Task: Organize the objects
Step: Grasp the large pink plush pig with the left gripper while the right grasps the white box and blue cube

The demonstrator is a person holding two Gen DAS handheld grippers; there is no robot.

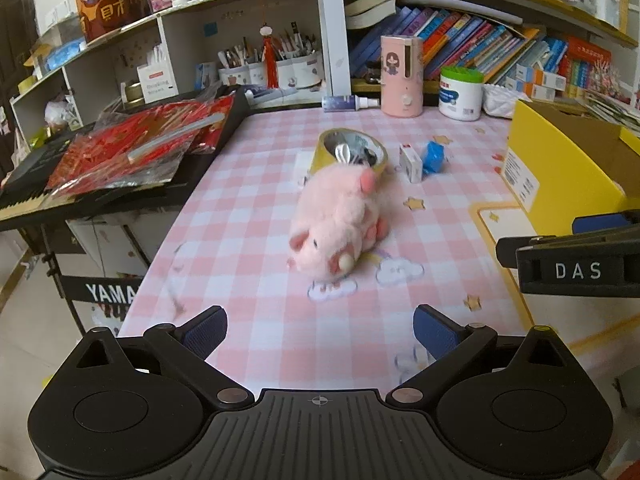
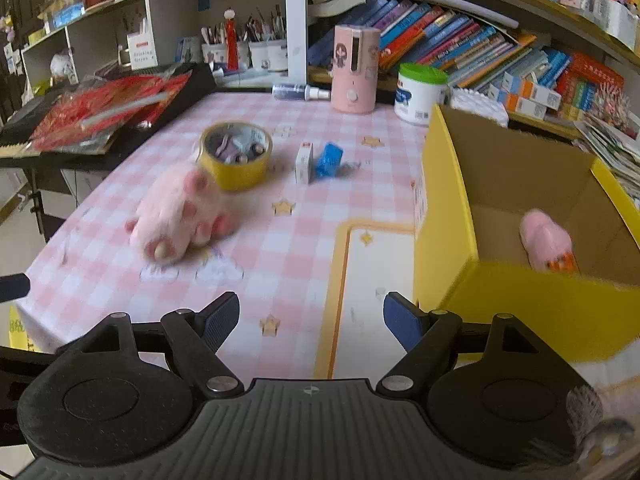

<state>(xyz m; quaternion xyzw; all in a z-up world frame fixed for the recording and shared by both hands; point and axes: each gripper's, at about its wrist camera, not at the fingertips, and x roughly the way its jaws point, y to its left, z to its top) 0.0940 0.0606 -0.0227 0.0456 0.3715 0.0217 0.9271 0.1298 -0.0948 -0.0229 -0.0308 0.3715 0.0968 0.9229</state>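
- Left gripper [image 1: 320, 334]: jaws spread wide apart, nothing between them, held above the near edge of the pink checked tablecloth [image 1: 248, 200].
- Right gripper [image 2: 311, 322]: jaws likewise wide apart and empty, positioned over the cloth just left of the yellow cardboard box [image 2: 448, 216].
- Pink plush toy [image 1: 340, 220]: lay on its side on the cloth, straight ahead of the left gripper, touching or just in front of the yellow tape roll [image 1: 352, 156].
- Yellow tape roll: stood flat on the cloth with its core facing up; several small items sat inside the core, too blurred to identify.
- Small white carton [image 1: 411, 162] and blue wrapped item [image 1: 434, 157]: lay side by side on the cloth, just right of the tape roll.
- Yellow cardboard box: open at the top, at the right side of the table; held one pink plush item [image 2: 546, 240] on its floor, near the front wall.
- White tub with green lid [image 1: 461, 94], pink cylindrical device [image 1: 401, 76] and small spray bottle [image 1: 348, 103]: lined up along the far edge of the table, lid closed on the tub.
- Pen cups [image 1: 272, 70]: set in the shelf compartment behind the table, filled with pens and brushes.
- Red packets [image 1: 140, 144]: stacked on the keyboard [image 1: 24, 196] at the left, beside the table.
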